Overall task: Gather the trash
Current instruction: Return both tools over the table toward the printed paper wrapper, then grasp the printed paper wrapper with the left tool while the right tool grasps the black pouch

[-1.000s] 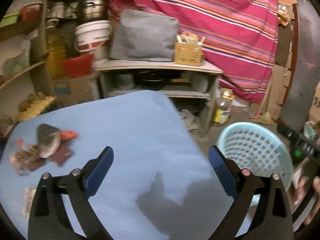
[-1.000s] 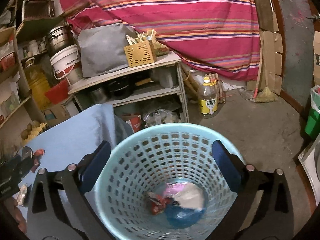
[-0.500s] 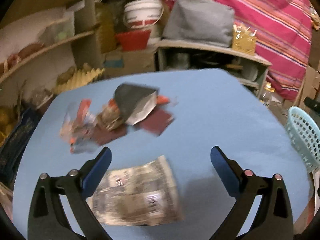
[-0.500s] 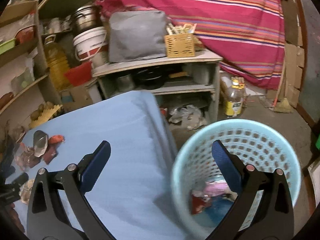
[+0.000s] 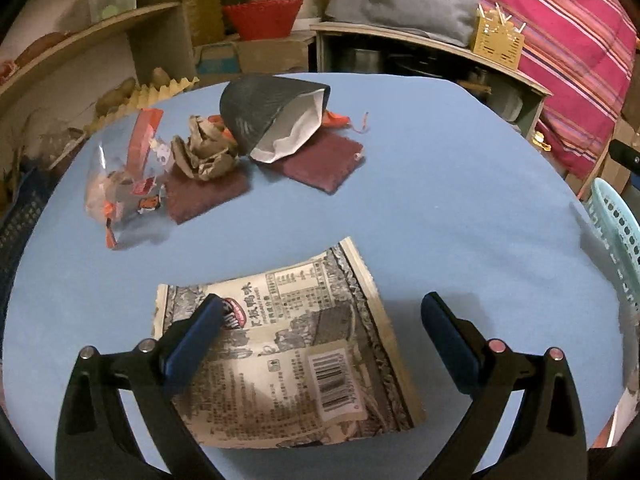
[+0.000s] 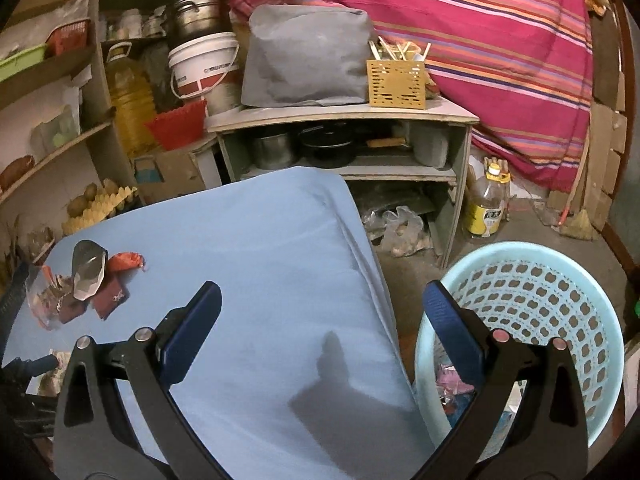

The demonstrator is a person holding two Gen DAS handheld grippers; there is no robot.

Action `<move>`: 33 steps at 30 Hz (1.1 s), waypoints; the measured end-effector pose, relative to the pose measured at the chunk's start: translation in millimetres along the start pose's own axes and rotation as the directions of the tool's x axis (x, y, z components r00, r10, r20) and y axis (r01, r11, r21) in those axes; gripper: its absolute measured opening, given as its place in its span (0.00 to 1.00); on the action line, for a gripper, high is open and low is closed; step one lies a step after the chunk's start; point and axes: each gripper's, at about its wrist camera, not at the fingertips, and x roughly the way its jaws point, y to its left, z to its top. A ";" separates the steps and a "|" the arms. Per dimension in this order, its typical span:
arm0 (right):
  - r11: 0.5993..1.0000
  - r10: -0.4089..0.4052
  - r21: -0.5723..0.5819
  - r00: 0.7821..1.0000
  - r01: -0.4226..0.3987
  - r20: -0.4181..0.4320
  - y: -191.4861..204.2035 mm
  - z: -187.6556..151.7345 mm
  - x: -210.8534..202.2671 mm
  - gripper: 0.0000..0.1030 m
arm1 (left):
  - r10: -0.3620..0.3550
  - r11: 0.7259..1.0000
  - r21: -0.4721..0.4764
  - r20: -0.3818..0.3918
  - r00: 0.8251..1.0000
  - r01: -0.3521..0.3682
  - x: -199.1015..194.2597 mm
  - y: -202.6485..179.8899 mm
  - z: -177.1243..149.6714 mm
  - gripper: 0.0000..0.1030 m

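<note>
My left gripper is open and hovers just above a flat printed snack wrapper on the blue table. Further back lie a grey pouch, crumpled brown paper, two maroon pads, a clear plastic bag with red print and an orange scrap. My right gripper is open and empty over the table's right edge, beside the light-blue perforated basket, which holds some trash. The trash pile shows far left in the right wrist view.
A grey shelf unit with pots, a grey bag and a yellow holder stands behind the table. A striped red cloth hangs at the back. An oil bottle stands on the floor. Wooden shelves line the left.
My left gripper swung left and down from the basket side to the trash, now low over the snack wrapper. My right gripper moved from over the basket to the table's edge.
</note>
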 end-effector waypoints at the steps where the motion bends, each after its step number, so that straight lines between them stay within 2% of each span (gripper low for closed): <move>1: 1.000 0.001 -0.007 1.000 -0.001 0.001 2.9 0.2 -0.2 0.96 | -0.005 1.000 -0.009 0.000 1.000 0.005 -0.2 1.9 -0.5 0.89; 3: 1.000 0.007 -0.018 1.000 -0.007 0.004 10.0 1.0 -0.6 0.96 | -0.004 1.000 0.000 -0.005 1.000 0.004 0.6 4.4 -2.7 0.73; 7: 0.999 0.036 -0.041 0.999 -0.036 0.008 27.4 0.9 -1.2 0.96 | -0.016 1.000 0.016 -0.001 1.000 0.016 -1.2 12.0 -5.6 0.62; 11: 0.995 0.063 -0.080 0.998 -0.063 -0.003 49.3 -2.5 0.9 0.96 | -0.025 0.998 0.064 0.007 1.000 0.024 -4.6 19.0 -8.3 0.31; 14: 0.990 0.086 -0.107 0.996 -0.088 -0.026 70.7 -9.5 4.6 0.96 | -0.040 0.997 0.068 0.009 0.999 0.039 -7.9 26.7 -10.2 0.21; 16: 0.985 0.112 -0.123 0.992 -0.118 -0.056 87.2 -16.5 8.5 0.96 | -0.040 0.996 0.075 0.016 0.999 0.038 -11.9 33.7 -12.1 0.10; 17: 0.983 0.121 -0.127 0.990 -0.128 -0.066 92.4 -19.2 9.3 0.96 | -0.042 0.996 0.075 0.016 0.999 0.041 -13.2 37.0 -12.4 0.00; 20: 0.976 0.138 -0.153 0.984 -0.154 -0.109 117.1 -29.7 14.2 0.96 | -0.036 0.998 0.047 0.007 0.999 0.036 -16.6 58.3 -14.8 0.00; 27: 0.967 0.141 -0.193 0.981 -0.165 -0.132 158.8 -39.7 18.8 0.96 | 0.005 1.000 -0.022 0.040 0.999 -0.004 -31.5 112.6 -16.9 0.00; 33: 0.952 0.147 -0.243 0.976 -0.184 -0.161 198.8 -38.9 32.0 0.96 | 0.018 0.997 -0.076 0.098 0.995 -0.011 -50.9 145.5 -10.2 0.00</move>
